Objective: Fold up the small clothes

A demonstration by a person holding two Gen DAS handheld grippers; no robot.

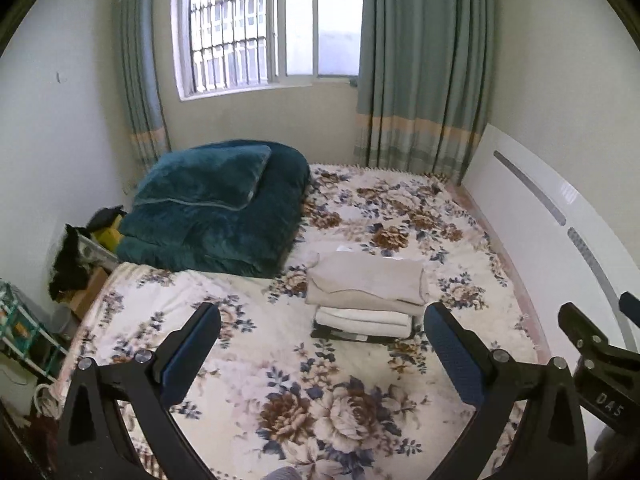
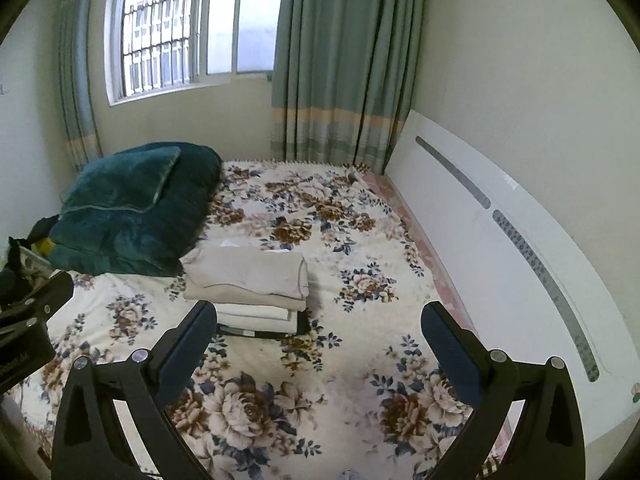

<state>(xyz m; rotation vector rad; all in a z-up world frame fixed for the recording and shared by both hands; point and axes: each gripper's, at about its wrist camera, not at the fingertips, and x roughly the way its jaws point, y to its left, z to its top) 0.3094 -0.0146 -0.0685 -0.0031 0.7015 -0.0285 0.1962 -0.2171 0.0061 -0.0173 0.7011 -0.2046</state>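
A stack of folded clothes (image 1: 366, 294) lies on the floral bedspread (image 1: 304, 400), beige pieces on top, white below, a dark striped one at the bottom. It also shows in the right wrist view (image 2: 250, 286). My left gripper (image 1: 322, 312) is open and empty, raised above the bed just short of the stack. My right gripper (image 2: 320, 314) is open and empty, with the stack beside its left finger. The right gripper's body shows at the right edge of the left wrist view (image 1: 600, 364).
A folded teal blanket and pillow (image 1: 216, 208) sit at the far left of the bed. A white headboard (image 2: 500, 248) runs along the right. Window and green curtains (image 1: 420, 64) stand behind. Clutter and a rack (image 1: 24, 328) lie off the bed's left edge.
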